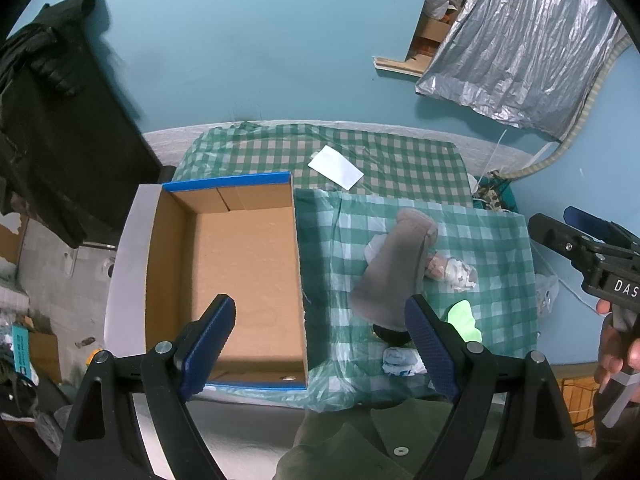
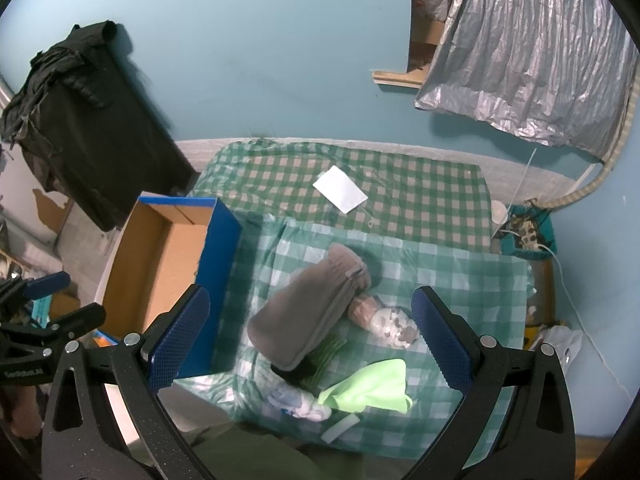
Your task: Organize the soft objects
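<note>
Leftmost, the cardboard box is sitting on the checked cloth, the left tongs hanging released over it. Rightward, the grey sock is lying across the soft pile beside a green cloth, the right tongs hovering released above them.

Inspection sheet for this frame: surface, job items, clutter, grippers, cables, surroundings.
Surface: green checked cloth under a clear plastic sheet.
Job's things: cardboard box, holding nothing; grey sock lying over a patterned sock; green cloth; white-blue bundle; a dark item partly hidden beneath.
Clutter: white card.
Grippers: left gripper open over the box edge; right gripper open above the pile; neither holds anything.
Cables: white cord at the right edge.
Surroundings: blue wall, silver sheet, black fabric.
</note>
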The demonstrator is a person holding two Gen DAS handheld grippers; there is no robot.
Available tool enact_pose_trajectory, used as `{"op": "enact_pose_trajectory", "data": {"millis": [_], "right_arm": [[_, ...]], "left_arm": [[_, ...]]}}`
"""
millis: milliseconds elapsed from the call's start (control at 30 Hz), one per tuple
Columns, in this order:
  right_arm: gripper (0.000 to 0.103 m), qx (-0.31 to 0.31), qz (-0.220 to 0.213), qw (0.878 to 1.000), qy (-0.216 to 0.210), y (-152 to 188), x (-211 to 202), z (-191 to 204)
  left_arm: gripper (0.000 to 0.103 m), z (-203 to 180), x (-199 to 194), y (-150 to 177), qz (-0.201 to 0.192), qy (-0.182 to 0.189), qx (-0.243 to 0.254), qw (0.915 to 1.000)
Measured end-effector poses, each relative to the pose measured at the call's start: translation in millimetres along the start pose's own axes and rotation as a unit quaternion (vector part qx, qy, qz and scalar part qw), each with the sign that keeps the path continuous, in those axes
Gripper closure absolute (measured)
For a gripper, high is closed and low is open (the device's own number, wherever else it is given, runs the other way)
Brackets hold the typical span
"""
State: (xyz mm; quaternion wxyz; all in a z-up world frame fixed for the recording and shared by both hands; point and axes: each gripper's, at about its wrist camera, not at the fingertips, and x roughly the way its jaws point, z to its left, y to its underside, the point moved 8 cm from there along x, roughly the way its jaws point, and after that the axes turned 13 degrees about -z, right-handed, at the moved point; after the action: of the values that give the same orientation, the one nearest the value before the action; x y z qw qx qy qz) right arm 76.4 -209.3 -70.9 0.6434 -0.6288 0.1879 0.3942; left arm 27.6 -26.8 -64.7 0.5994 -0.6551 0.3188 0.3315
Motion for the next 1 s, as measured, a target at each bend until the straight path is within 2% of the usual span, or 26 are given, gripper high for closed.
{"op": "enact_pose_trajectory", "data": {"millis": [1000], "right_arm": [[0.002,0.003,0.005,1.0,0.0,4.2,-1.1,0.8]], "left_arm": [[0.016,-6.2,1.4,6.8,0.001,0.005,0.002,1.0]]}}
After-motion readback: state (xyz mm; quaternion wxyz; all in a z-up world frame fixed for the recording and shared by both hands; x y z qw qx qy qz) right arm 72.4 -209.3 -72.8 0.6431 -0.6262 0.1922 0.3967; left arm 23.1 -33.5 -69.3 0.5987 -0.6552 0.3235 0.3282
